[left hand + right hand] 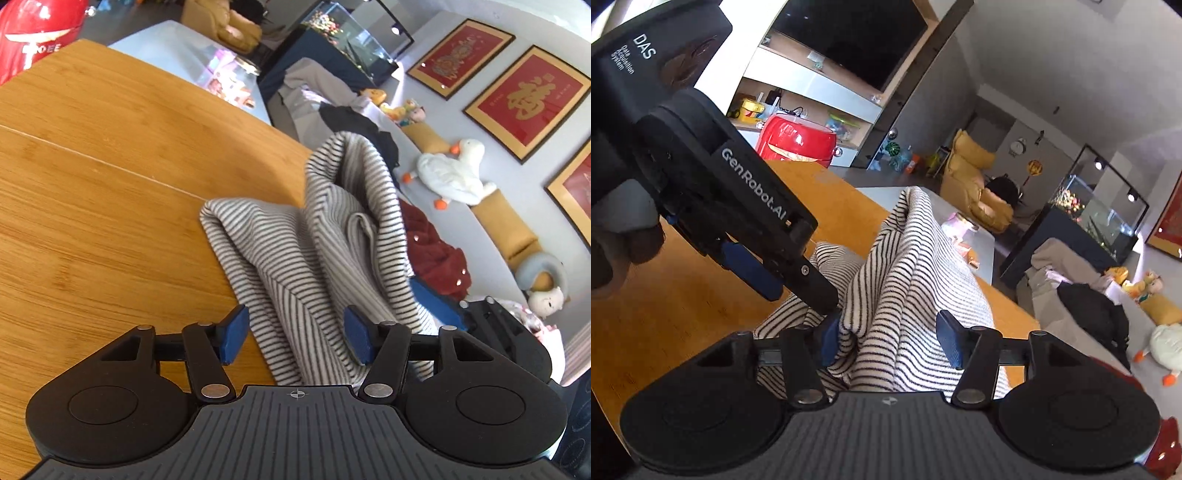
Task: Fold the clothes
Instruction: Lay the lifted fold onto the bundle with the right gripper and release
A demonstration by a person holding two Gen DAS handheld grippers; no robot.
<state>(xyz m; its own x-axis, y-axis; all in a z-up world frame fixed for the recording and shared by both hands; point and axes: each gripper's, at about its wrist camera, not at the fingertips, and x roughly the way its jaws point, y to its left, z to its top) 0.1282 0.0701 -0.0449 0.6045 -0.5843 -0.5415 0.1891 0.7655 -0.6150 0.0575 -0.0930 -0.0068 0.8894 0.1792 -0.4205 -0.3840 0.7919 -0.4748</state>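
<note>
While both jaws gape, striped garment [325,251], right view reveals left gripper [798,284]

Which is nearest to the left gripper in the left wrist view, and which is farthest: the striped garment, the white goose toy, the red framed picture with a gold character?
From the left gripper:
1. Striped garment: between the open fingers, lying on the wooden table.
2. White goose toy: to the right, past the table edge.
3. Red framed picture: upper right, on the wall.

Sunlit living room: wooden table [92,155], grey sofa [491,266], red framed pictures [526,101], yellow armchair [975,184], wall television [853,33].
</note>
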